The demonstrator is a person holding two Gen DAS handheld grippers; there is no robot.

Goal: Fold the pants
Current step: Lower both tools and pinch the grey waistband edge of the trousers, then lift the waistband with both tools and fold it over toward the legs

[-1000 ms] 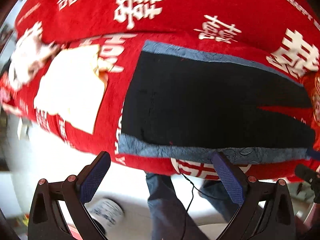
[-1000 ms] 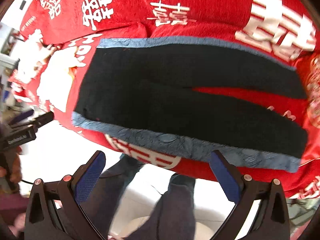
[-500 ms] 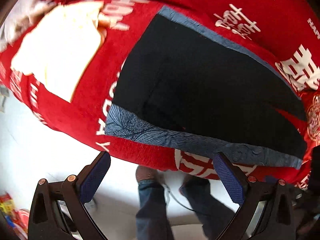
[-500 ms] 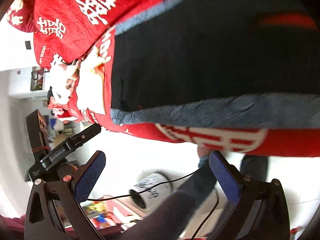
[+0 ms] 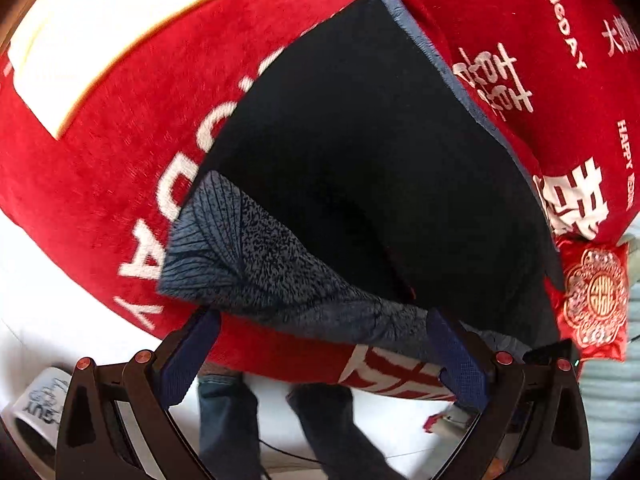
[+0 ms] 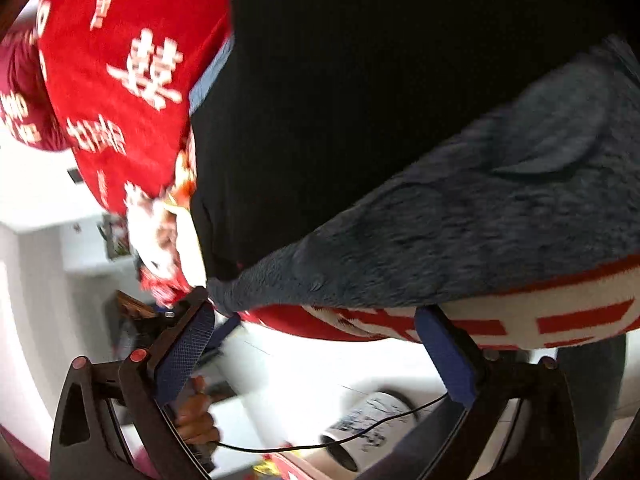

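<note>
The pants (image 5: pixel 360 168) lie flat on the red blanket (image 5: pixel 120 152) — black with grey-blue patterned side strips, long axis running upper left to lower right. Left gripper (image 5: pixel 324 356) and right gripper (image 6: pixel 316 344) gape, nothing grasped — the right's jaws just narrowing.

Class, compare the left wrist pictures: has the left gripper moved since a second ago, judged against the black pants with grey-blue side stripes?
Yes. The left gripper has come down toward the pants, whose near grey-blue stripe now reaches its open fingertips.

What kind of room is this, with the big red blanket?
Probably a bedroom at home: a red blanket with white lettering covers a soft, bed-like surface, a red embroidered cushion lies on it, and black pants are spread out on top.
</note>
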